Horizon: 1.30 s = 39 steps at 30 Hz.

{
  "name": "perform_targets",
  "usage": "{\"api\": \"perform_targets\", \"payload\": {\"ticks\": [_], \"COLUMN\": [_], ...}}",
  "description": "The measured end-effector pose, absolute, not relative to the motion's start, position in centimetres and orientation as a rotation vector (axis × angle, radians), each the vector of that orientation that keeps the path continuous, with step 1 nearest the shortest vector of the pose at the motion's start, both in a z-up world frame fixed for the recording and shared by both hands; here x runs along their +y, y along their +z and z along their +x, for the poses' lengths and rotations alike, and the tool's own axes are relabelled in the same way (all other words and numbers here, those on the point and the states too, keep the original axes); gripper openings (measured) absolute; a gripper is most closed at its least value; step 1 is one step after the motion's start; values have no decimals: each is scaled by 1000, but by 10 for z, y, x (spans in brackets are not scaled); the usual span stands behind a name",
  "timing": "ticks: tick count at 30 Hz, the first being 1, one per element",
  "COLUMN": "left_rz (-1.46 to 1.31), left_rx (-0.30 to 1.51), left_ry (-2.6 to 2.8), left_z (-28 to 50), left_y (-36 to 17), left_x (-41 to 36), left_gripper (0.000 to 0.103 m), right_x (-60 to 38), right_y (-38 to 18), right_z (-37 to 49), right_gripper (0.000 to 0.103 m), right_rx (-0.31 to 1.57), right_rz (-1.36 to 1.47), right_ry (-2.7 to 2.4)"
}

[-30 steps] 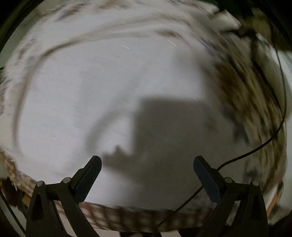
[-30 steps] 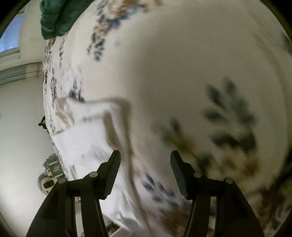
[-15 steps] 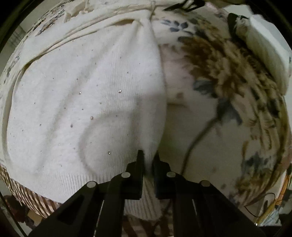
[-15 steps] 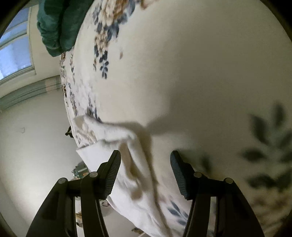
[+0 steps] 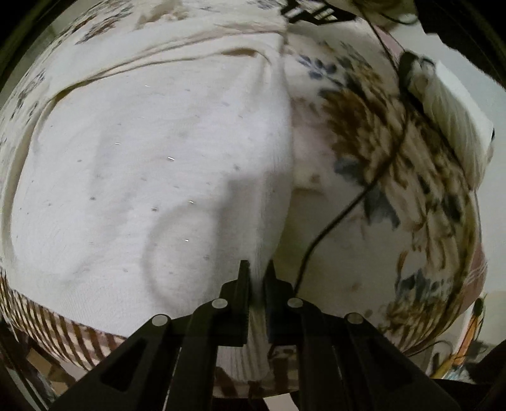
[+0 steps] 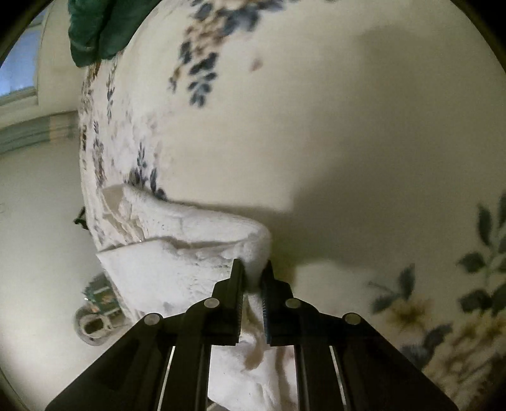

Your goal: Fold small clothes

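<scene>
A small cream knit sweater [image 5: 142, 177] with tiny sparkles lies spread on a floral bedsheet [image 5: 395, 196]. My left gripper [image 5: 256, 272] is shut on the sweater's right edge near its ribbed hem. In the right wrist view the same cream sweater [image 6: 177, 253] lies bunched and partly folded on the sheet [image 6: 316, 126]. My right gripper [image 6: 252, 268] is shut on a raised fold of it.
A thin black cable [image 5: 348, 205] runs across the sheet right of the sweater. A white folded item [image 5: 452, 104] lies at the far right. A green cloth [image 6: 95, 28] sits at the sheet's far corner. The bed edge and floor clutter [image 6: 95, 309] show at the left.
Both grippers were open a second ago. The left one closed on the sweater's edge first. The right one has now closed on a fold of the sweater.
</scene>
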<state>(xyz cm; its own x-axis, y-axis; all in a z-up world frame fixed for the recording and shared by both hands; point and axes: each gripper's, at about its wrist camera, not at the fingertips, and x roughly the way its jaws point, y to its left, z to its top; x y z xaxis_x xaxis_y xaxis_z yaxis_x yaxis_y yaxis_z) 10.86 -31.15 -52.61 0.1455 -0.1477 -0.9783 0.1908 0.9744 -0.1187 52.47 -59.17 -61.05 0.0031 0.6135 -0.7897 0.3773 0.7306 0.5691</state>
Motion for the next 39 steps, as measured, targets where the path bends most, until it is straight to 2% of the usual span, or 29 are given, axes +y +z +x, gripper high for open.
{"api": "perform_targets", "payload": {"ticks": [11,21,28,34,39], "left_rz": [-234,-493,-631,-720,-764], "left_rx": [1303,1223,1221,1226,1246], "left_ry": [-145,-22,39,94,93], "left_z": [128,130,121,112,115], "left_y": [-458,-440,-471,-511,-541], "left_x": [-210,-63,32,93,121], "left_gripper": [5,4,2,2,2], "right_x": [-524,-346,-190,-74,-20], "right_y": [-505,-441,-452,-495,-531], "right_z": [542,575,600,610,618], "right_gripper": [10,10,10,10,10], "right_rx": [1563,1536,1568,1612,1625], "right_rz": [680,505,300,100,5], "right_ry": [300,312,300,272,224]}}
